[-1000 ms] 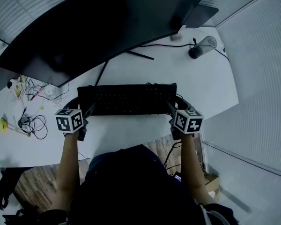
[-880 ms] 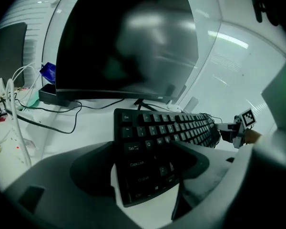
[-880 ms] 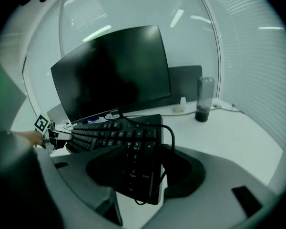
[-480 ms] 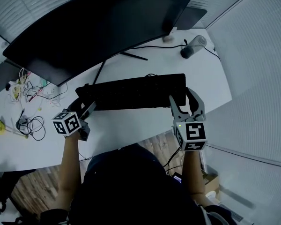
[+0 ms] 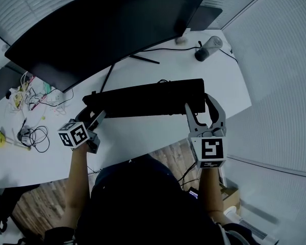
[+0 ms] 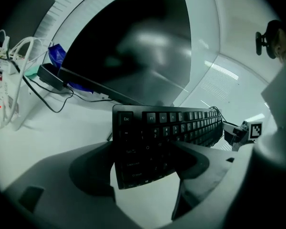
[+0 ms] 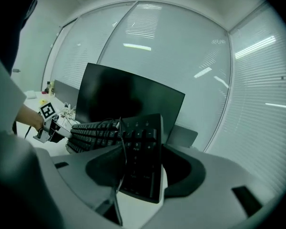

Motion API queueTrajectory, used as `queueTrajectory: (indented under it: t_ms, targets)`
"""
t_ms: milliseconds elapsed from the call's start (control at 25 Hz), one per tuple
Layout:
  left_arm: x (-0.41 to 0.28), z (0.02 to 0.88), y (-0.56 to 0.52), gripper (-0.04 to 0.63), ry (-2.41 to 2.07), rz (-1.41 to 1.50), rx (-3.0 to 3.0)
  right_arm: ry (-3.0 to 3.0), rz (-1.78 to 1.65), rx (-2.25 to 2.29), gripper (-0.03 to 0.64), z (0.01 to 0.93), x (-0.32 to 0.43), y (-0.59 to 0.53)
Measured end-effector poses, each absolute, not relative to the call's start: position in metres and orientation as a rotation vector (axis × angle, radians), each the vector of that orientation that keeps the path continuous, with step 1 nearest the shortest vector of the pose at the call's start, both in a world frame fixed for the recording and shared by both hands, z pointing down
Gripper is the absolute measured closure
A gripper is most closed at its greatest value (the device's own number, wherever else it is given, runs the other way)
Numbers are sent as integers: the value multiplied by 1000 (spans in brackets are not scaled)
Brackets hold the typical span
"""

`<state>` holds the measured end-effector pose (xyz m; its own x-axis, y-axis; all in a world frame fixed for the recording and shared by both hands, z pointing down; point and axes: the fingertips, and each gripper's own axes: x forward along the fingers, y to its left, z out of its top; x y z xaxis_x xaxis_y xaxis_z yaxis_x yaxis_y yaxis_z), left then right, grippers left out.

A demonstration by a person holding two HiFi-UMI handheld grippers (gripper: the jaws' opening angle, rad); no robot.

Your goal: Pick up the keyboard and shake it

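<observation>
Sprawling at the left edge of the white desk is a tangle of cables. Just right of them, the left claw is clenched on the left end of the black keyboard. In the left gripper view the corner with the Esc key sits between the two jaws, which press on its near and far edges. The keyboard stretches from this claw across to the other one, bridging the two. It appears raised off the desk and is tilted, its right end farther from the person than its left. Beyond it, at the far side, stands a wide dark monitor. At the right, the right claw grasps the keyboard's other end with its jaws spread wide around it. The right gripper view shows the number-pad end lodged between the jaws, with a thin cord hanging down in front of the keys. Far right on the desk, well apart from the keyboard, stands a dark cup.
</observation>
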<state>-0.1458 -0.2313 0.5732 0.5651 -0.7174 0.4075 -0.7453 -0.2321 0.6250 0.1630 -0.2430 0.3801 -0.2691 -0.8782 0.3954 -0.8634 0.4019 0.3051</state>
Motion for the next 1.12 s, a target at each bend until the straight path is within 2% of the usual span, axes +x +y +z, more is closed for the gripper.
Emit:
queueTrajectory:
  t_ms: [600, 1120]
  targets:
    - [-171, 496, -226, 216, -1488, 369, 2085, -2298, 658, 1491, 367, 482, 194, -260]
    - [-155, 431, -220, 216, -1615, 616, 2244, -2314, 1314, 1329, 368, 594, 178, -248]
